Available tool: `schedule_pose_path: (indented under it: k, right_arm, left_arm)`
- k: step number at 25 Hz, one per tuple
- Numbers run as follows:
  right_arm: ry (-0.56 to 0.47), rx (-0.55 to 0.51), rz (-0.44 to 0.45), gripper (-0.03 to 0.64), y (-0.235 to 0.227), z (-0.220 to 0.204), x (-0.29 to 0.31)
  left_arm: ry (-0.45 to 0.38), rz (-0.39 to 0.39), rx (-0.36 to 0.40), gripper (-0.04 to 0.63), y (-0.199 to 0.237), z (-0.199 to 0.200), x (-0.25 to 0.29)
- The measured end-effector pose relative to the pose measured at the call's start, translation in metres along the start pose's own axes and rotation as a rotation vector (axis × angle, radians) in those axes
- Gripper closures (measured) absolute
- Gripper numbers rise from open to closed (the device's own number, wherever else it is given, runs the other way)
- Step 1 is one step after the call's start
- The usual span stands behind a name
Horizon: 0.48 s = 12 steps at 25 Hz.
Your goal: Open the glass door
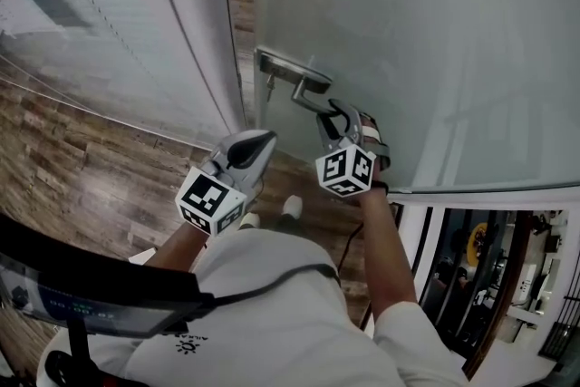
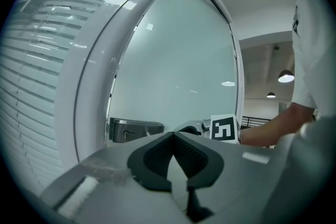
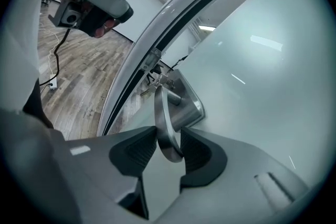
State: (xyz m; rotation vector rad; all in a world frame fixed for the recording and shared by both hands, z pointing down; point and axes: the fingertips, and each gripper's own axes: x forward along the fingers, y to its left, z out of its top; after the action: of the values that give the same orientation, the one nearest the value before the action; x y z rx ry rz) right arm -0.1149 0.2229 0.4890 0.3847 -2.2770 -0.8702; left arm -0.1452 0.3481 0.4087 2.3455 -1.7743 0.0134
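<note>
Your right gripper (image 3: 168, 140) is clamped on the door handle (image 3: 160, 107); your left gripper (image 2: 173, 135) (jaws pressed together, holding nothing) hovers left of that handle.

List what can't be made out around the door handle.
- Head view: handle tip, hidden by right gripper.
- Left gripper view: handle lever, behind body of left gripper.
- Right gripper view: hanging bits beside plate, too small.
- All views: what's beyond door, frosted glass.
</note>
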Motion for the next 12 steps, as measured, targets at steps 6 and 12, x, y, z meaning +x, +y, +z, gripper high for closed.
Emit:
schedule_pose_path:
  k: [6,12]
  right_arm:
    - [-0.028,-0.010,0.036,0.477,-0.032,-0.017,0.039]
    - [-0.056,-0.004,0.047,0.480,-0.060,-0.026,0.047]
  left_arm:
    - [0.022,0.029,-0.002,0.592,0.014,0.005,0.060]
    - [0.028,0.058,0.009,0.592,0.001,0.023,0.096]
